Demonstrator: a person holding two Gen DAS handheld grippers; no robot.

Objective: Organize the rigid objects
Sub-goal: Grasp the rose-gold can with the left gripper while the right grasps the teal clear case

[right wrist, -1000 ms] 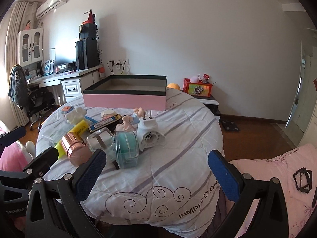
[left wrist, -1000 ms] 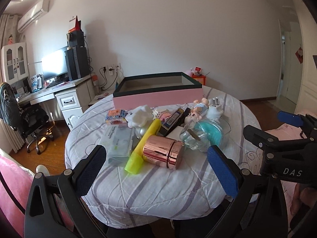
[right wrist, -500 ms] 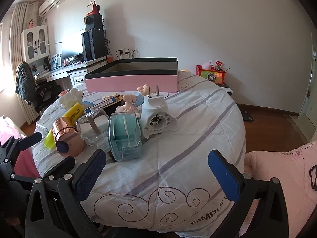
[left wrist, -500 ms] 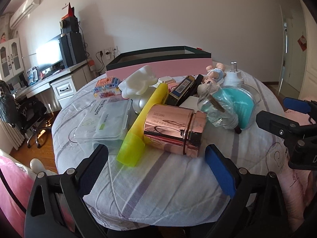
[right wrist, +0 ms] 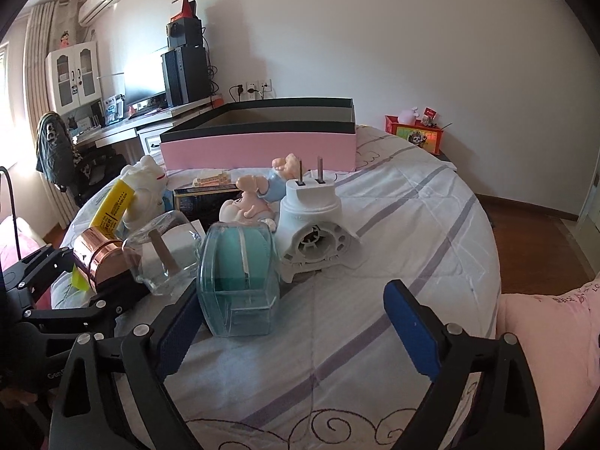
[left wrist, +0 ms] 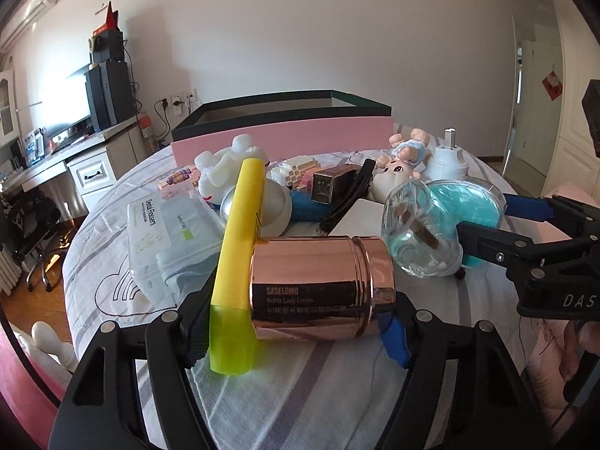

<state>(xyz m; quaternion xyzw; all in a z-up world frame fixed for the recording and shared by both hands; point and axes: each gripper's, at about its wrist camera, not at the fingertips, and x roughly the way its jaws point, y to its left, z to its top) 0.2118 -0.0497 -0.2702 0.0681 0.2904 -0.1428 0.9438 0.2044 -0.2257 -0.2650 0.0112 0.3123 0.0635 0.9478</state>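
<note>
Round table carries striped cloth, clutter.

One pink box, one copper jar, one yellow marker, two tools

The left gripper is low over the table's near edge, jaws spread wide, one finger on each side of the copper jar, not clamped. The right gripper is beside it, also wide open, its left finger just beside the teal dispenser.
</note>
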